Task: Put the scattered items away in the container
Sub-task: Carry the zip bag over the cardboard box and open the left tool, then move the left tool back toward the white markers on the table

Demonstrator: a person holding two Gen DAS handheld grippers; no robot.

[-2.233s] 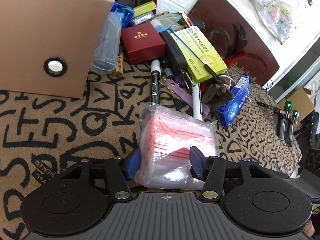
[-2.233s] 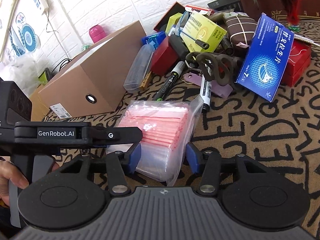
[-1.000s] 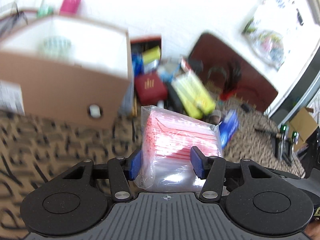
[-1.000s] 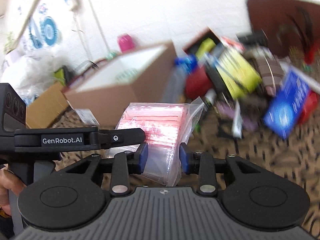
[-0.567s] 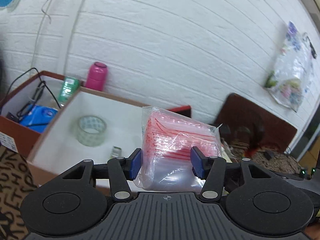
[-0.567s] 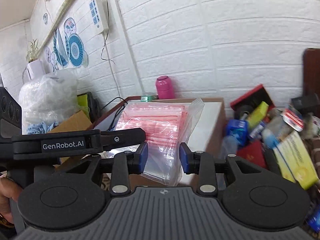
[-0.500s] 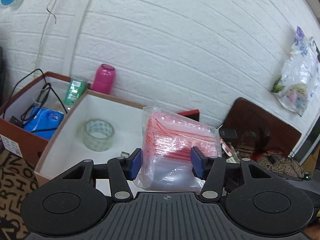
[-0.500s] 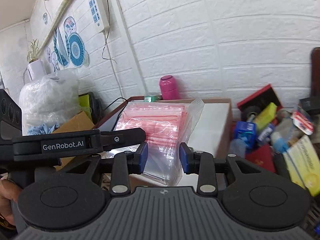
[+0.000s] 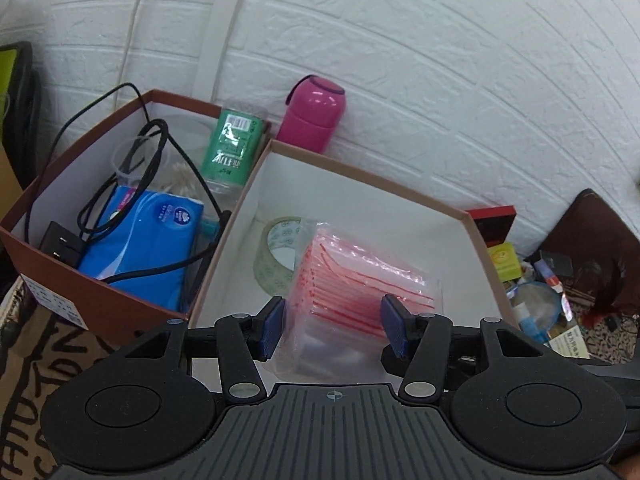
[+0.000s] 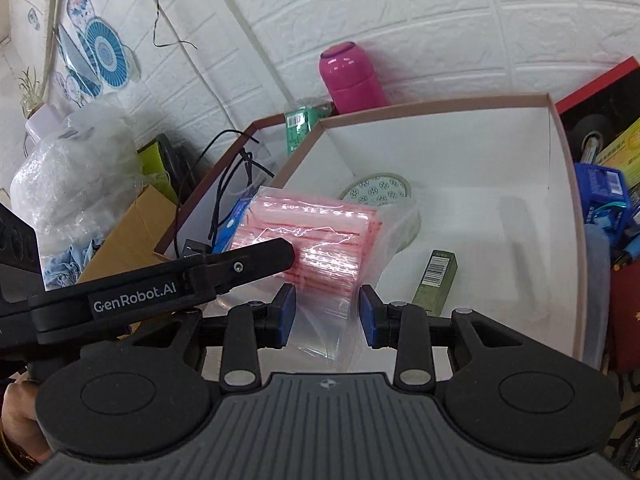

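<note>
Both grippers hold one clear pack of red-striped zip bags (image 9: 352, 292) over the open white-lined cardboard box (image 9: 360, 184). My left gripper (image 9: 334, 328) is shut on the pack's near end. My right gripper (image 10: 326, 314) is shut on the same pack (image 10: 316, 244), and the left gripper's finger crosses in front of it. Inside the box lie a roll of clear tape (image 9: 276, 252), which also shows in the right wrist view (image 10: 376, 192), and a small olive carton (image 10: 434, 280).
A second brown box (image 9: 48, 248) at the left holds a blue tissue pack (image 9: 152, 240), black cables and a green bottle (image 9: 232, 148). A pink flask (image 9: 316, 116) stands against the white brick wall. Scattered items lie right of the box (image 10: 608, 200).
Both grippers have carried the pack from the table up and over the box, and now tilt down so the box floor shows beneath the pack.
</note>
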